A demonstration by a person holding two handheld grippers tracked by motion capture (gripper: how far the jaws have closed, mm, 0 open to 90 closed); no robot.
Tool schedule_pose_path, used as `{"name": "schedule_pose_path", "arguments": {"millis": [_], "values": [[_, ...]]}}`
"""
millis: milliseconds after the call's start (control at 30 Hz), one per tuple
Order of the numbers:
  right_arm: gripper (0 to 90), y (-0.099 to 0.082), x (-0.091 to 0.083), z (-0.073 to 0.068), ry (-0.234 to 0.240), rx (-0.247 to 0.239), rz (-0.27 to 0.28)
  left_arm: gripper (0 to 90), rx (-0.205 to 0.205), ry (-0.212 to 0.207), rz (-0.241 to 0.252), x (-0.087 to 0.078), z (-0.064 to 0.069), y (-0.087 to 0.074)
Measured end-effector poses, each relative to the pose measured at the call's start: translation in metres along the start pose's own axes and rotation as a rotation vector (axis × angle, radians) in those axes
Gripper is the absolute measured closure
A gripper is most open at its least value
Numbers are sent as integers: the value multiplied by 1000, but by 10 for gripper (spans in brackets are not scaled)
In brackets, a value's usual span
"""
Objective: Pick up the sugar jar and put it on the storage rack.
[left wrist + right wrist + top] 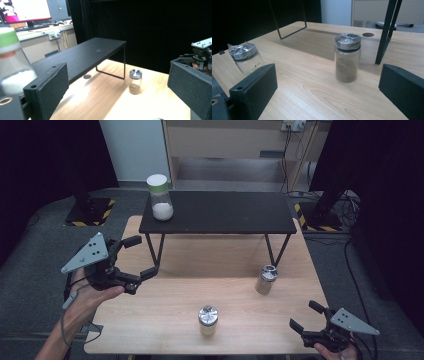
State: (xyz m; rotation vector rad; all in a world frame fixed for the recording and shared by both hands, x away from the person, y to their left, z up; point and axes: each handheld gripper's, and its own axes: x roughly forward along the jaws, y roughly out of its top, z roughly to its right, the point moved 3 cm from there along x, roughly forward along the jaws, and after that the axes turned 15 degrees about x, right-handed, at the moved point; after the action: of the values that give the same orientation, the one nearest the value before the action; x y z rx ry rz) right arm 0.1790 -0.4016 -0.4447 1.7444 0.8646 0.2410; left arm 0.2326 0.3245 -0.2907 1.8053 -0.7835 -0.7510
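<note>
A jar with a green-and-white lid [160, 197] holding white powder stands on the left end of a black shelf [220, 212]. Two silver-capped jars stand on the wooden table [150, 320]: one with brown powder [266, 280] at the right, one [208, 320] near the front middle. My left gripper [141, 257] hovers open over the table's left side, empty. My right gripper [305, 316] is open at the front right corner, empty. In the right gripper view the brown jar [347, 58] stands ahead between the jaws, apart from them, and the other jar [245, 60] is at the left.
The shelf's thin black legs [387, 30] stand just behind the brown jar. In the left gripper view the green-lidded jar [12, 62] is close at the left, the brown jar [135, 82] farther ahead, and the right gripper [202, 53] beyond. Dark curtains surround the table.
</note>
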Motion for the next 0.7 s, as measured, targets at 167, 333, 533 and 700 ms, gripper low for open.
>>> {"name": "schedule_pose_path", "arguments": {"millis": [167, 333, 533, 700], "values": [[25, 0, 0, 0, -1, 1, 0, 22, -14, 4, -2, -2, 6, -17], [25, 0, 0, 0, -1, -1, -1, 23, -11, 13, -15, -4, 15, -32], [25, 0, 0, 0, -1, -2, -1, 23, -25, 23, -27, -6, 24, -50], [25, 0, 0, 0, -2, -3, -2, 24, -25, 33, -37, -7, 30, -62]]}}
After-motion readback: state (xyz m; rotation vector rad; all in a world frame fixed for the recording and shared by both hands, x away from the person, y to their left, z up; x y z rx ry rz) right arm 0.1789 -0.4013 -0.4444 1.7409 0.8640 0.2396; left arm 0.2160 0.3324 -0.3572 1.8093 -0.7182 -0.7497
